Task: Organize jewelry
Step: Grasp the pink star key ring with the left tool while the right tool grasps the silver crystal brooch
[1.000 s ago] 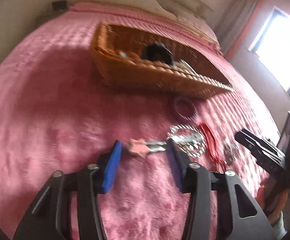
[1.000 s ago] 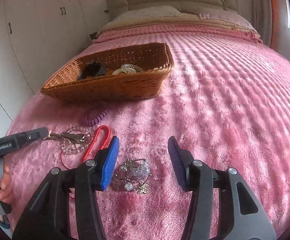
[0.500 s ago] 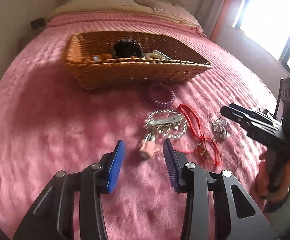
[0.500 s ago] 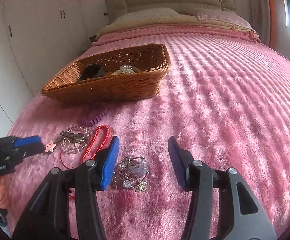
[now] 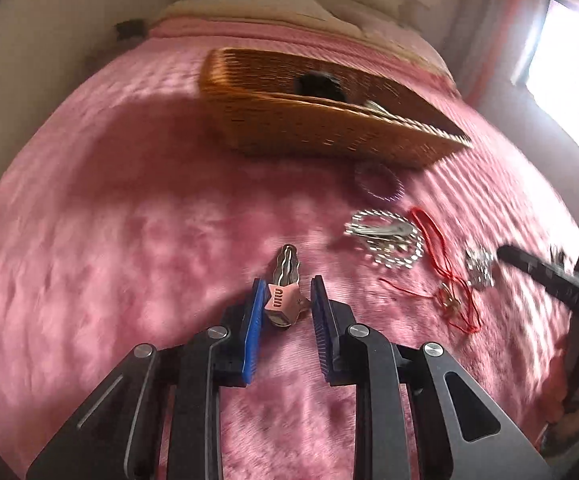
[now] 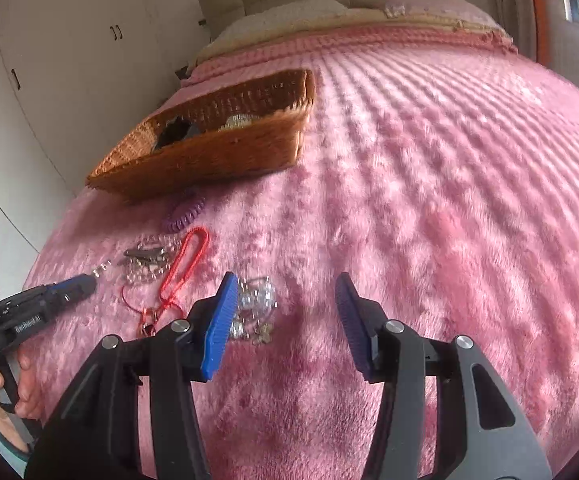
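A pink star hair clip (image 5: 279,300) with a wavy silver end sits between the blue pads of my left gripper (image 5: 285,300), whose jaws are closing on it; the pads touch the star's sides. In the right wrist view the left gripper (image 6: 85,282) lies low at the left, a silver bit sticking out of its tip. My right gripper (image 6: 285,300) hangs open over the pink blanket, with a crystal charm cluster (image 6: 255,300) beside its left pad. The wicker basket (image 5: 329,128) stands beyond, with a few pieces in it.
On the blanket lie a purple coil hair tie (image 5: 379,184), a clear bead bracelet with silver clips on it (image 5: 385,238) and a red cord (image 5: 437,248). A hand (image 6: 25,380) holds the left gripper. White wardrobe doors (image 6: 69,60) stand left of the bed.
The left gripper's jaws have narrowed around the star hair clip, which now sits apart from the bead bracelet. The right gripper has stayed where it was, still open.
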Demonstrator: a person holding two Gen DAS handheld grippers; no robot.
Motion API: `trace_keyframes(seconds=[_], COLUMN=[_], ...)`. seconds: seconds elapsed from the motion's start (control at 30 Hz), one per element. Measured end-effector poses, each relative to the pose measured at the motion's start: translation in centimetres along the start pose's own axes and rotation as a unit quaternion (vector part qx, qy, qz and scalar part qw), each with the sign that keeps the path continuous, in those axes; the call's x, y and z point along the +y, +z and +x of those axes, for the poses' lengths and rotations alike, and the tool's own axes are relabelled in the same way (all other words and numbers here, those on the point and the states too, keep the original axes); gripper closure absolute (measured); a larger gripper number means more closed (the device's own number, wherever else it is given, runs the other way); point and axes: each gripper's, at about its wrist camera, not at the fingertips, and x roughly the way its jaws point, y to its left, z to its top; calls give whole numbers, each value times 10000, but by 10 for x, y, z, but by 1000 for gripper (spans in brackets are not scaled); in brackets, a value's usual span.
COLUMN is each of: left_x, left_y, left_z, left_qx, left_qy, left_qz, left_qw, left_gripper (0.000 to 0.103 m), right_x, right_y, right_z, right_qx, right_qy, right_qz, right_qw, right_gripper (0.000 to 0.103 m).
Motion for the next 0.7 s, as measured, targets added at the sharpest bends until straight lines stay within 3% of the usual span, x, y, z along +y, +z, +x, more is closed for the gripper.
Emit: trace_keyframes(seconds=[0.13, 0.3, 0.43, 0.7], left_x=[12, 10, 2, 3], left_y=[-4, -9, -9, -11], left_z=[-7, -11, -2, -2], left_qx=[-60, -149, -166, -185], left_qy=[-162, -71, -76, -161], left_qz=[-196, -72, -47, -69], left_qw=[9997, 9998, 9998, 9997], left_gripper=[81, 81, 81, 81], right_x=[23, 32, 28, 23], right_y=[-7, -3, -4, 12], right_z=[6, 21, 11, -31], right_qx=[202, 352, 211, -118], right_qy=[-114, -316, 14, 1184], right_qz=[-468, -558, -465, -102], right_qw=[9986, 9973, 9987, 9928], right_gripper=[57, 73, 96, 96])
